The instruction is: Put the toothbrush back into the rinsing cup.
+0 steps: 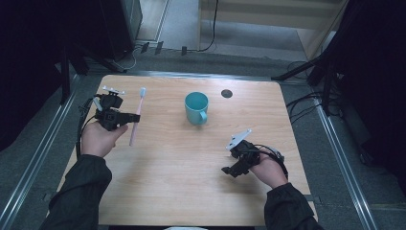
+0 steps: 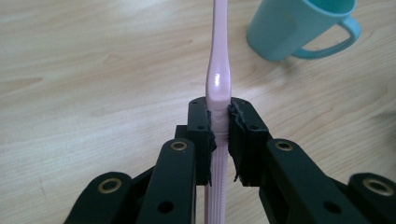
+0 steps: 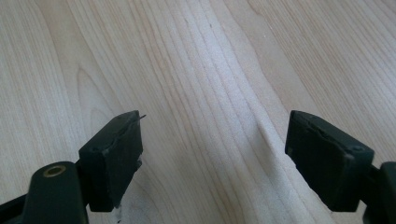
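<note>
Pink toothbrush (image 2: 218,84) sits clamped in the left tongs (image 1: 135,116), its long axis running away from the person, bristles far end, left of the teal mug (image 1: 197,108). Right tongs (image 1: 226,169) hang apart over bare worktop (image 1: 167,163), nearer the person than the mug.

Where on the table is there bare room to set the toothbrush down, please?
The widest bare patch is the table between the two hands, in front of the mug. The far right corner, beyond the right gripper and past the dark round spot, is also bare. It is tighter at far left, where the left gripper holds the toothbrush.
</note>
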A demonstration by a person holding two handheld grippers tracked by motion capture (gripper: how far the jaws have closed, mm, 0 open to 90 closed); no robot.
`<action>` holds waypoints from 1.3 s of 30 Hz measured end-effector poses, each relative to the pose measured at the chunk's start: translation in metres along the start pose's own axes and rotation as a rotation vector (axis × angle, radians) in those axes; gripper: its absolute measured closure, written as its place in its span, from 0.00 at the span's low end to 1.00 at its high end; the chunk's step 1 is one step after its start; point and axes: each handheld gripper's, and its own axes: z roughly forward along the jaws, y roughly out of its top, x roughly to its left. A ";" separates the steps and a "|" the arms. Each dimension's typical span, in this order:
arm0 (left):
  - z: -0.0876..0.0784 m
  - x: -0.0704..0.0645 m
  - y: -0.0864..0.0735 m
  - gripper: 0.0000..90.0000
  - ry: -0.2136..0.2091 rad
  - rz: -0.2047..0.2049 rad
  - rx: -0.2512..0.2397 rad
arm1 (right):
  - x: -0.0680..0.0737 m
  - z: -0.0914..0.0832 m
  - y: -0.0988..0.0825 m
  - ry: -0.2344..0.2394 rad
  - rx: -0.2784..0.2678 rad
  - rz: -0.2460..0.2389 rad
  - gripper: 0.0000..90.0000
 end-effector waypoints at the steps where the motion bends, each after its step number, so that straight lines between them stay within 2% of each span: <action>1: -0.001 -0.002 0.000 0.88 -0.004 0.007 -0.012 | 0.000 0.000 0.000 0.001 0.002 0.003 0.21; 5: -0.003 -0.008 0.000 0.88 -0.009 0.031 -0.059 | 0.000 0.000 0.000 0.000 -0.002 0.000 0.21; 9: -0.003 -0.015 0.001 0.88 -0.038 0.047 -0.077 | 0.000 0.000 0.000 -0.001 0.000 0.000 0.21; 12: -0.003 -0.020 0.001 0.88 -0.043 0.062 -0.104 | 0.000 0.000 0.000 -0.001 -0.002 0.001 0.21; 13: -0.003 -0.024 0.002 0.88 -0.048 0.074 -0.128 | 0.000 0.000 0.000 -0.001 -0.002 0.002 0.21; 17: -0.003 -0.029 0.003 0.88 -0.055 0.087 -0.155 | 0.000 0.000 0.000 -0.001 -0.002 -0.001 0.21; 27: -0.003 -0.045 0.018 0.88 -0.069 0.115 -0.243 | 0.000 0.000 0.000 -0.001 -0.005 0.000 0.21; 39: 0.006 -0.063 0.036 0.88 -0.080 0.149 -0.273 | 0.001 -0.001 0.000 -0.001 -0.007 -0.003 0.21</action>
